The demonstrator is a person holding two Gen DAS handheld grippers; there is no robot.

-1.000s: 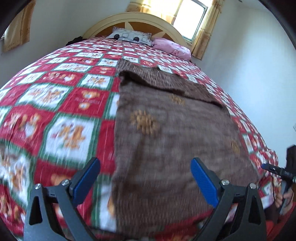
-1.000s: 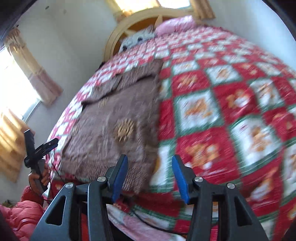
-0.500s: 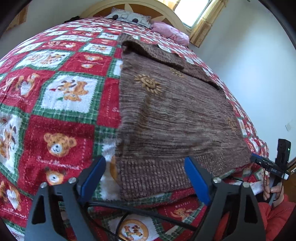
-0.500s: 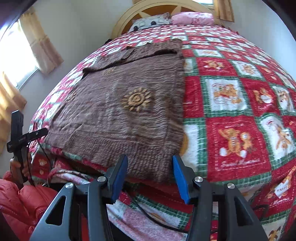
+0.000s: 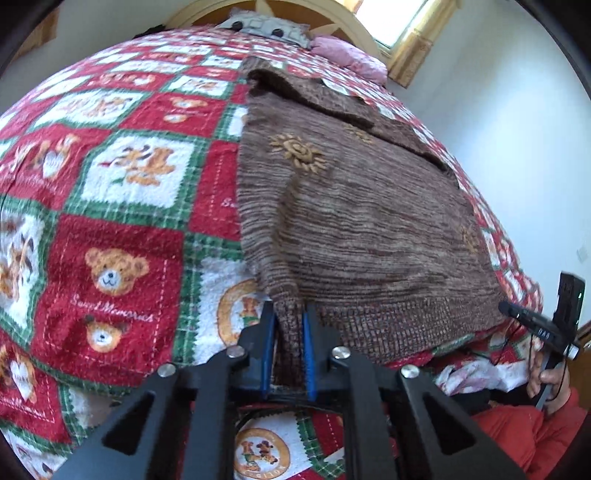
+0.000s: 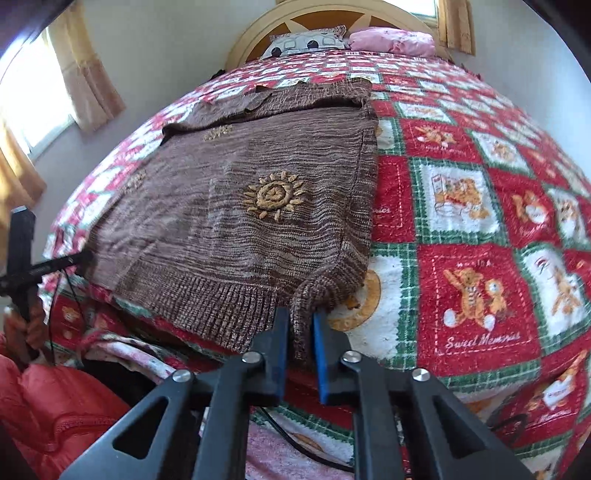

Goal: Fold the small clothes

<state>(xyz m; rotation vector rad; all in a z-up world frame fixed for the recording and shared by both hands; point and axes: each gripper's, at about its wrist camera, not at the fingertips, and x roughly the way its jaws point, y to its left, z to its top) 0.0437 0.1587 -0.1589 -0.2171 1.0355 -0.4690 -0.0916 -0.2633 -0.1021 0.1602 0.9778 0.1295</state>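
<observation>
A brown knitted sweater with embroidered gold sun motifs [image 5: 362,221] lies spread flat on a bed covered by a red, green and white checked teddy-bear blanket [image 5: 118,206], with its ribbed hem at the near edge of the bed and its sleeves folded across the far end, toward the headboard.

The left gripper [image 5: 287,325] is clenched on the ribbed hem at the sweater's near left corner. You can see the knit bunched up into a little ridge between the two blue pads [image 5: 266,354], and the fabric puckers upward from there. Same story on the other side: the right gripper [image 6: 300,332] is pinched tight on the near right corner of the hem, with the knit squeezed between its blue pads [image 6: 322,354] and a small fold pulled up just above them. The rest of the sweater lies flat on the blanket.

Up at the head of the bed there's a grey patterned pillow [image 6: 306,40] next to a pink pillow [image 6: 391,41], both against a curved wooden headboard [image 6: 258,33]. The person is wearing a red puffy jacket [image 6: 55,406], visible at the lower edge of both views. Black cables [image 6: 295,439] trail under the grippers.
</observation>
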